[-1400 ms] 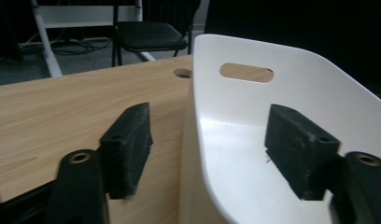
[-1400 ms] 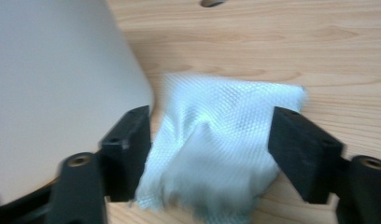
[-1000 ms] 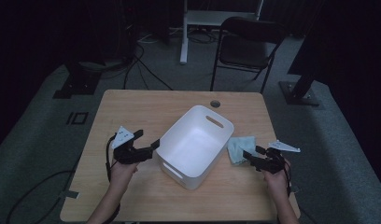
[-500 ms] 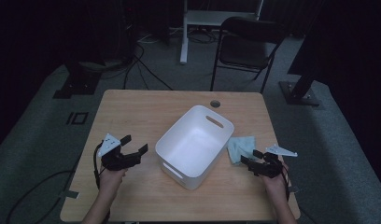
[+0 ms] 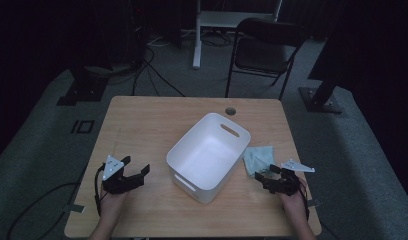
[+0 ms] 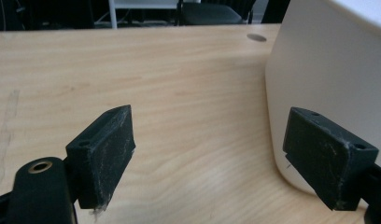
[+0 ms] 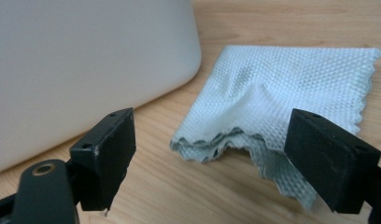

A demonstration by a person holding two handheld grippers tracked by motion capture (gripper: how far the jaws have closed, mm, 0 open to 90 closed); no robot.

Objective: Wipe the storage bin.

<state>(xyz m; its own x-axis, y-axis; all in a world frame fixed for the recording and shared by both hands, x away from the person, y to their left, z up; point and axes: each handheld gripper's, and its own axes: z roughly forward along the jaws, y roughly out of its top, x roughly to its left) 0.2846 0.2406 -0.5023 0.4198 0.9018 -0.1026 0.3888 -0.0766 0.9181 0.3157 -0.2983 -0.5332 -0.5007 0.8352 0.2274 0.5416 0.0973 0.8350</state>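
A white plastic basket (image 5: 208,156) sits empty in the middle of the wooden table (image 5: 157,120). A folded pale blue cloth (image 5: 257,157) lies flat just right of it; the right gripper view shows the cloth (image 7: 282,98) close ahead beside the basket wall (image 7: 86,70). My right gripper (image 5: 263,176) rests near the table's front right, open, its jaws pointing at the cloth without touching it. My left gripper (image 5: 137,171) is at the front left, open and holding nothing, aimed towards the basket (image 6: 328,84).
A round cable hole (image 5: 230,110) is near the table's far edge. Behind the table stand a dark folding chair (image 5: 264,52) and a white desk frame (image 5: 197,35). Cables (image 5: 142,70) run over the grey floor.
Both grippers have drawn back from the basket towards the table's front edge, the left one farther left. The cloth and basket have not moved.
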